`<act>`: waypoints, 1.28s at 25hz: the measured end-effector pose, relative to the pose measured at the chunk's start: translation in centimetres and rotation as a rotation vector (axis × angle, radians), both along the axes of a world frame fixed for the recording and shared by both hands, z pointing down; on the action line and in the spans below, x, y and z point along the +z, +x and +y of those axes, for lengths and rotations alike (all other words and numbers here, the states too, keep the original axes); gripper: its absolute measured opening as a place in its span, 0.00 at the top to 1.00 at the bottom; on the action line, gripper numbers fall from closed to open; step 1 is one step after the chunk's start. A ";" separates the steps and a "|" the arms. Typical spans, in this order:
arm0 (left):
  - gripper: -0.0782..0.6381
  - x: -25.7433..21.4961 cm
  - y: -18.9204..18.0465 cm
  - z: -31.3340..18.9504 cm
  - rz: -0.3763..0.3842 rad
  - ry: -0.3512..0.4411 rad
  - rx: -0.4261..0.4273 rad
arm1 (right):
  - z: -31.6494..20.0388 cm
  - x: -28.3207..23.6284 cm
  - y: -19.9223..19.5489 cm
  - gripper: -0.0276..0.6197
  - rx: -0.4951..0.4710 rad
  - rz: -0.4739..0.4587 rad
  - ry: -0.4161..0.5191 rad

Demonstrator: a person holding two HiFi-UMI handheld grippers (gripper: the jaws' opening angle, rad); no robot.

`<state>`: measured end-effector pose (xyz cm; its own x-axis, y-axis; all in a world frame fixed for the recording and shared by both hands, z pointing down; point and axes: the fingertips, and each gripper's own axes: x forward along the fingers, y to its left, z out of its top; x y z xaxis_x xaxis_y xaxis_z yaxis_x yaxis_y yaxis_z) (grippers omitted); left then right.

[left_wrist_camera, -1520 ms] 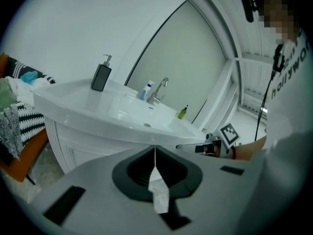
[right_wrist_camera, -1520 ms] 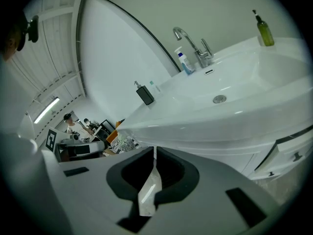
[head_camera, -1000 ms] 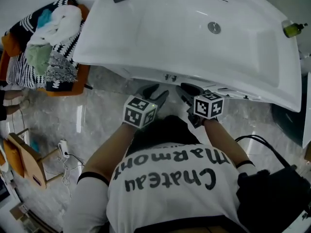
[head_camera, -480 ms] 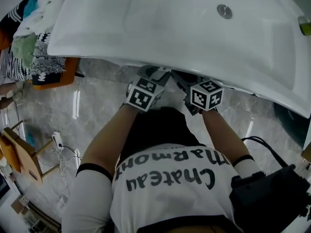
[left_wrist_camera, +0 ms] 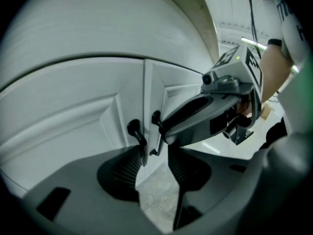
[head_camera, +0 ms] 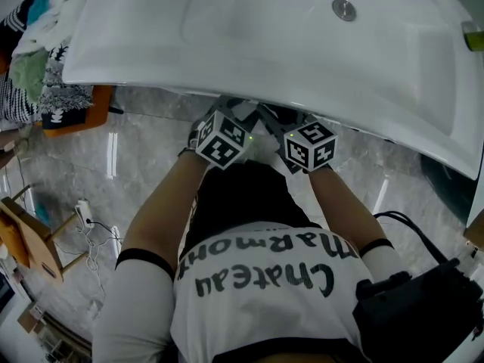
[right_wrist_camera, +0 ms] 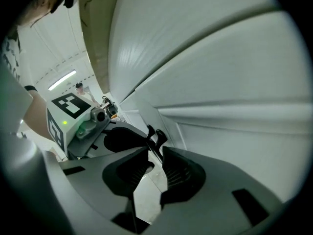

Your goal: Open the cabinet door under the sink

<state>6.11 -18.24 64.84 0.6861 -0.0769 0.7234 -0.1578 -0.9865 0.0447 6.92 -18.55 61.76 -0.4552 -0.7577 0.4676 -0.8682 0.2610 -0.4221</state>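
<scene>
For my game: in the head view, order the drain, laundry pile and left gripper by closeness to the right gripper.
1. Left gripper, just left of the right gripper.
2. Drain, up in the sink.
3. Laundry pile, far upper left.

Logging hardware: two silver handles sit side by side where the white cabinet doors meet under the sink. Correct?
No: the handles are black, not silver; the left gripper view shows them where the white cabinet doors meet. The rest stands.

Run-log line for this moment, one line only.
stage: pre-grasp | left claw: open, at left door handle | right claw: just closing round right door handle, grip unclear | cabinet doors: shut
</scene>
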 end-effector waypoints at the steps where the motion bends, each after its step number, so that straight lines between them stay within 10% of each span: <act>1: 0.66 0.0 -0.1 0.3 -0.006 -0.001 0.009 | 0.2 0.0 -0.1 0.84 -0.016 0.028 0.000; 7: 0.66 0.3 -1.5 1.5 -0.085 -0.039 0.044 | 2.5 0.6 -1.8 0.86 -0.225 0.282 -0.038; 19: 0.66 0.6 -5.4 5.2 -0.284 -0.127 0.247 | 6.3 0.6 -3.5 0.86 -0.331 0.319 -0.171; 32: 0.66 1.1 -8.9 7.5 -0.289 -0.112 0.198 | 10.6 0.7 -4.7 0.84 -0.319 0.306 -0.277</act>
<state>-2.81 -10.75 65.97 0.4458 0.1275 0.8860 0.0141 -0.9907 0.1355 2.24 -7.97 62.49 -0.4544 -0.4325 0.7788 -0.8581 0.4473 -0.2523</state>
